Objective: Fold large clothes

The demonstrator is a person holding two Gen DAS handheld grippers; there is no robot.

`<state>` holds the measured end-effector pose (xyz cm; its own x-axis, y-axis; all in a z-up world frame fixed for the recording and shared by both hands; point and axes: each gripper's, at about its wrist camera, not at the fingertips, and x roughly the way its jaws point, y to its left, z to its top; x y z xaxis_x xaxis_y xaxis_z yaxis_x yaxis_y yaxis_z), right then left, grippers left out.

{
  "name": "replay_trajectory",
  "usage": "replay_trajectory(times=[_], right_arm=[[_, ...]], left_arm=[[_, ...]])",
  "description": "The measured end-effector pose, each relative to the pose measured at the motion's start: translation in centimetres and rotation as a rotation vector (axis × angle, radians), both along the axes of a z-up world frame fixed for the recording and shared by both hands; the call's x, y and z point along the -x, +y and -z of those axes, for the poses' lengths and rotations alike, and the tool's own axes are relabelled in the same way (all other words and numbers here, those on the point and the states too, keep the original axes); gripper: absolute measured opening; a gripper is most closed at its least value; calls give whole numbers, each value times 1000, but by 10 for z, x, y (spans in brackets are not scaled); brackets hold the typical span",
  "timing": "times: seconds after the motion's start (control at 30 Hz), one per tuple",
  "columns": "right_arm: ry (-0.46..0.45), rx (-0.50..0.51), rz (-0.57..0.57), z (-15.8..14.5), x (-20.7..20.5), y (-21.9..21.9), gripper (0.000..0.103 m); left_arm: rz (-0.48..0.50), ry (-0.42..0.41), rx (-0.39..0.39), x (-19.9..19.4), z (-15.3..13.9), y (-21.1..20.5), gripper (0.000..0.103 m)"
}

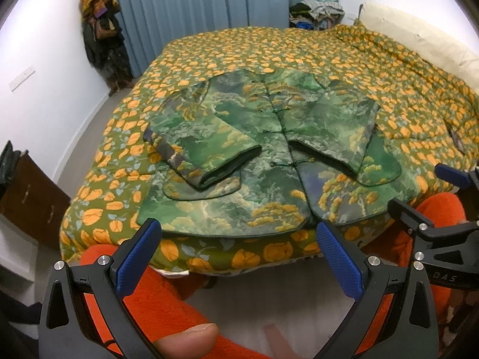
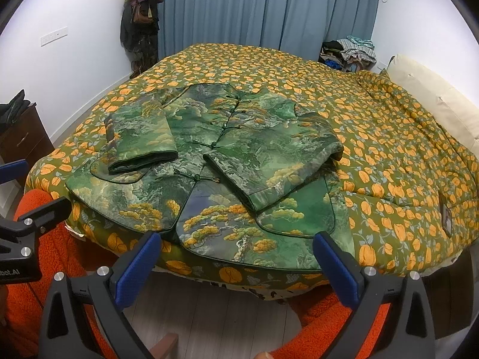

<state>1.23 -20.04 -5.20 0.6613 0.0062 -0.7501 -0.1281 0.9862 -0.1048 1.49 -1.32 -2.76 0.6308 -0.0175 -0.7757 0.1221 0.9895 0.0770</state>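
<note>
A large green jacket [image 1: 239,149] with a landscape print and knot buttons lies flat, front up, on the bed; it also shows in the right wrist view [image 2: 215,161]. Both sleeves are folded in over the chest, left sleeve [image 1: 206,149] and right sleeve [image 1: 335,128]. The hem lies at the bed's near edge. My left gripper [image 1: 239,239] is open and empty, held just short of the hem. My right gripper [image 2: 236,254] is open and empty, also just short of the hem, and it shows at the right in the left wrist view [image 1: 419,206].
The bed [image 2: 389,149] carries a green quilt with orange flowers. A cream pillow [image 2: 434,98] lies at the far right. A dark wooden cabinet [image 1: 27,191] stands on the left. Clothes hang in the corner [image 1: 98,30], beside blue curtains [image 2: 263,9]. A clothes pile [image 2: 350,51] sits behind.
</note>
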Motion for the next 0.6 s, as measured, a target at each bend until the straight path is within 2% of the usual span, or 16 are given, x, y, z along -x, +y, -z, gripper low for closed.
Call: replay_trajectory(times=[0.23, 0.37, 0.43, 0.5, 0.6], right_arm=[[-32, -20, -2, -9, 4, -6, 103], [-67, -48, -48, -19, 2, -18, 103], [-87, -78, -123, -25, -4, -23, 103], [-73, -109, -303, -25, -23, -26, 103], [24, 3, -425, 2, -62, -21, 103]], left_arm=[[-2, -28, 14, 4, -1, 3, 103], [13, -30, -28, 5, 3, 0, 103], [17, -19, -20, 4, 4, 2, 103], [13, -10, 11, 3, 4, 5, 103], [-7, -20, 43, 4, 2, 11, 103]])
